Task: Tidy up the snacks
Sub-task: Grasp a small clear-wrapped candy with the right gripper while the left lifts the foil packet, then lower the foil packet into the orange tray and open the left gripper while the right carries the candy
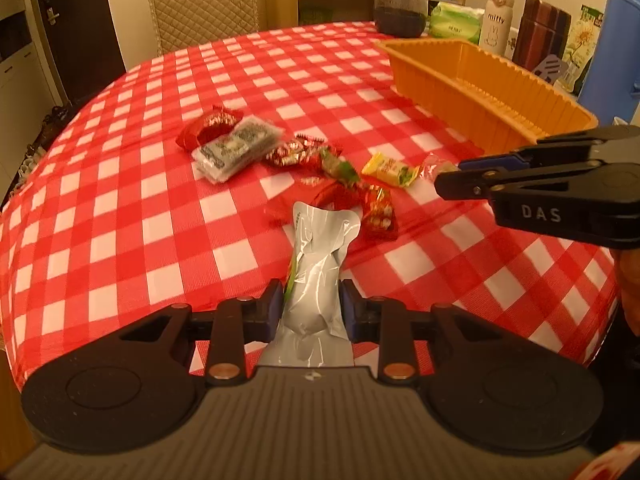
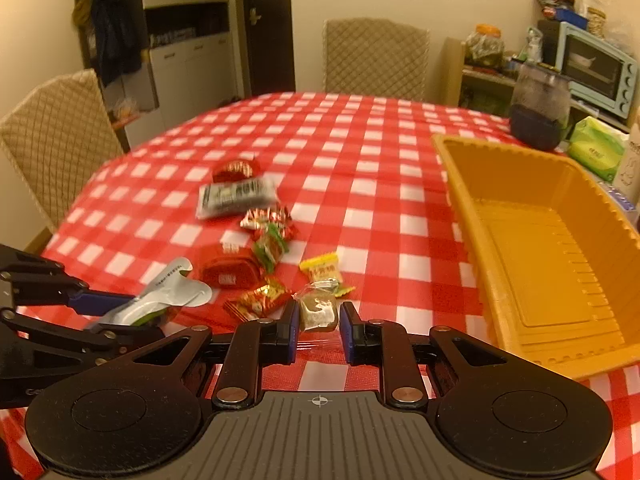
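Left gripper point(image 1: 308, 304) is clamped on a silver foil pouch point(image 1: 318, 264), pads pressing both sides; the pouch sticks out forward above the red-and-white checked tablecloth point(image 1: 120, 200). Right gripper point(image 2: 319, 330) has its jaws parted around a clear-wrapped brownish snack point(image 2: 319, 310) that sits between the pads on the cloth; can't tell if the pads touch it. Just left of it lies a red-gold candy point(image 2: 258, 300); just behind it a yellow candy point(image 2: 322, 270). Further left, a red packet point(image 2: 228, 270) next to the pouch tip. Beyond those, a green-red candy point(image 2: 270, 250), then a cluster of red-silver candies point(image 2: 266, 218). Farther still, a grey-black flat packet point(image 2: 236, 196) with a red foil candy point(image 2: 236, 170) touching its far side. Orange tray point(image 2: 460, 184) sits to the right, well apart from the snack pile, nothing visible inside it. At the far right table edge: dark glass jar point(image 2: 538, 106) and green tissue pack point(image 2: 596, 150).
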The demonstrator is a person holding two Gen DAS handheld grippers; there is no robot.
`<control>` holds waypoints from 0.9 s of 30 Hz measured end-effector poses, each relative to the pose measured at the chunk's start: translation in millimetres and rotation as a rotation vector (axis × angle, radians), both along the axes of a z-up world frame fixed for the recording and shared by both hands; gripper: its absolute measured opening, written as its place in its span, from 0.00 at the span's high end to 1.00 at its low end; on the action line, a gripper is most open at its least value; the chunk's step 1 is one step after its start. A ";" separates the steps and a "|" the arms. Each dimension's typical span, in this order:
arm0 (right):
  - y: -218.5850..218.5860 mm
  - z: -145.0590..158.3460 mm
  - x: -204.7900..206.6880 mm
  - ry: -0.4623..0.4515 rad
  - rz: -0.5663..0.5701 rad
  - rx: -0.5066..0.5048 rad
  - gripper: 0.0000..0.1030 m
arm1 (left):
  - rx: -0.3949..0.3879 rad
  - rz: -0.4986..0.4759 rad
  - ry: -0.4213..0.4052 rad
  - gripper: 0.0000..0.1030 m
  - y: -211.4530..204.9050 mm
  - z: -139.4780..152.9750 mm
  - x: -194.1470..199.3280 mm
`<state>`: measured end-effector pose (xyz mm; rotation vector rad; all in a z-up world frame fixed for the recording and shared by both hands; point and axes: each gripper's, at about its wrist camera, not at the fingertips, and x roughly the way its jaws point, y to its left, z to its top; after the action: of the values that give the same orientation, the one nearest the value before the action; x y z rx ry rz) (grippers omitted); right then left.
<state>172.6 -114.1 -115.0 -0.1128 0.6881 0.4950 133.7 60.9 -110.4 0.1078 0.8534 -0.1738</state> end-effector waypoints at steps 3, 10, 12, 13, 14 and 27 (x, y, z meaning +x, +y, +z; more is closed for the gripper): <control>-4.6 10.5 -8.6 -0.018 -0.011 0.019 0.79 | 0.000 0.003 -0.024 0.73 -4.5 10.6 -0.4; -32.5 44.7 -19.1 -0.050 -0.089 0.074 0.79 | -0.044 0.020 -0.056 0.73 -25.4 42.3 -1.4; -45.3 56.5 -19.9 -0.065 -0.121 0.093 0.79 | -0.051 0.011 -0.062 0.73 -35.7 50.6 -0.5; -52.3 61.9 -19.9 -0.070 -0.140 0.101 0.79 | -0.052 0.005 -0.067 0.73 -41.3 55.0 0.1; -60.2 67.8 -18.9 -0.074 -0.158 0.111 0.79 | -0.052 0.000 -0.073 0.73 -47.4 59.4 1.2; -156.0 111.2 -7.6 -0.091 -0.333 0.134 0.79 | -0.097 -0.080 -0.127 0.73 -125.1 106.2 28.1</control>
<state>165.0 -270.1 -3.8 0.1040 0.5689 0.2130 161.8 -64.2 -4.2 0.0613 0.7137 -0.2806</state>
